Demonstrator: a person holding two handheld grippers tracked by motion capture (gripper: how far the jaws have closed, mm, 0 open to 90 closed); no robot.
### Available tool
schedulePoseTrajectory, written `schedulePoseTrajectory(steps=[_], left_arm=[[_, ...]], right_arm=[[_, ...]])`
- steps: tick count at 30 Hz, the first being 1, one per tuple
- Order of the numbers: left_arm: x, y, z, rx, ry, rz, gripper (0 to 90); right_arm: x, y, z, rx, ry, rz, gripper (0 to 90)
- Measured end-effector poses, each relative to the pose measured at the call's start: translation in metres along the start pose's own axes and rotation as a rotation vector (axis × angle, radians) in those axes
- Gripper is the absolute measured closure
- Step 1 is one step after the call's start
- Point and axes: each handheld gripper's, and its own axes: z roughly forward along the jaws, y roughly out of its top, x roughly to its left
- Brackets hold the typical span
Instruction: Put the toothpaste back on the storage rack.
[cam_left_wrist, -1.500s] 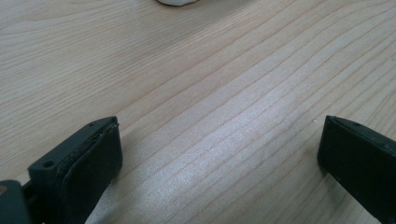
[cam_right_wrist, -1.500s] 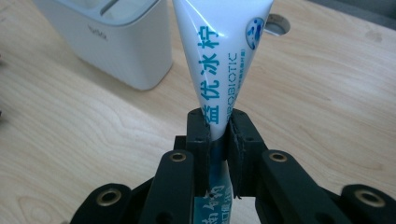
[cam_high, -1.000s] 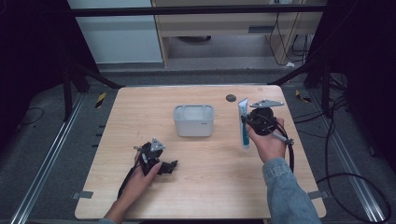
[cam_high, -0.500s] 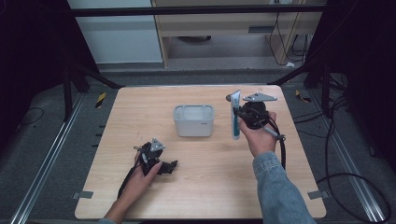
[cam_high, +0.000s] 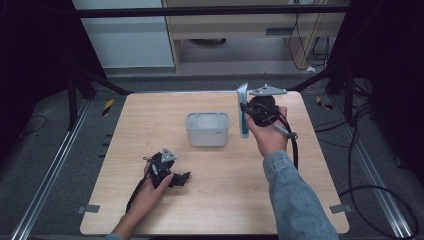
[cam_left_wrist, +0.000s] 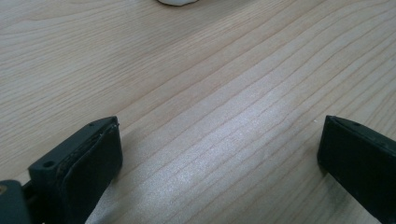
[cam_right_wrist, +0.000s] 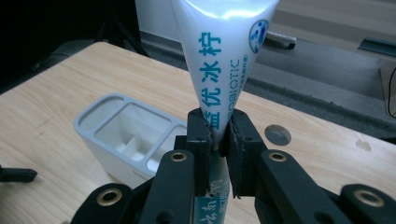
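Observation:
A white and blue toothpaste tube (cam_high: 243, 112) (cam_right_wrist: 224, 60) stands upright in the air, pinched at its middle by my right gripper (cam_high: 248, 114) (cam_right_wrist: 218, 135), which is shut on it just right of a grey holder box (cam_high: 207, 128) (cam_right_wrist: 128, 133). That box has open compartments on top and sits mid-table. My left gripper (cam_high: 185, 177) (cam_left_wrist: 219, 154) lies low on the wood near the front left, jaws wide apart with bare table between them.
A small dark round spot (cam_right_wrist: 277, 135) marks the wooden table (cam_high: 150, 120) behind the tube. Cables trail from both grippers. Dark frame rails and floor cables (cam_high: 370, 150) surround the table.
My right gripper has risen and moved left with the tube, ending closer to the holder box. The left gripper has stayed where it was.

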Motion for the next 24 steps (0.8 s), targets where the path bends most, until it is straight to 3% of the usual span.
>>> schedulePoseTrajectory(steps=[6, 14, 16, 20, 24], left_arm=[[0.0, 0.0, 0.0, 0.001, -0.001, 0.0, 0.0], [0.0, 0.0, 0.0, 0.003, -0.001, 0.001, 0.0], [0.0, 0.0, 0.0, 0.003, -0.001, 0.0, 0.0], [0.0, 0.0, 0.0, 0.002, -0.002, 0.0, 0.0], [0.0, 0.0, 0.0, 0.003, -0.002, 0.0, 0.0]], right_arm=[[0.003, 0.019, 0.0, -0.018, 0.004, 0.004, 80.4], [0.009, 0.042, 0.004, -0.052, 0.007, -0.022, 80.4], [0.012, 0.047, 0.009, -0.047, 0.008, -0.051, 80.4], [0.015, 0.051, 0.015, -0.062, 0.016, -0.046, 80.4], [0.02, 0.055, 0.017, -0.096, 0.007, -0.078, 80.3]])
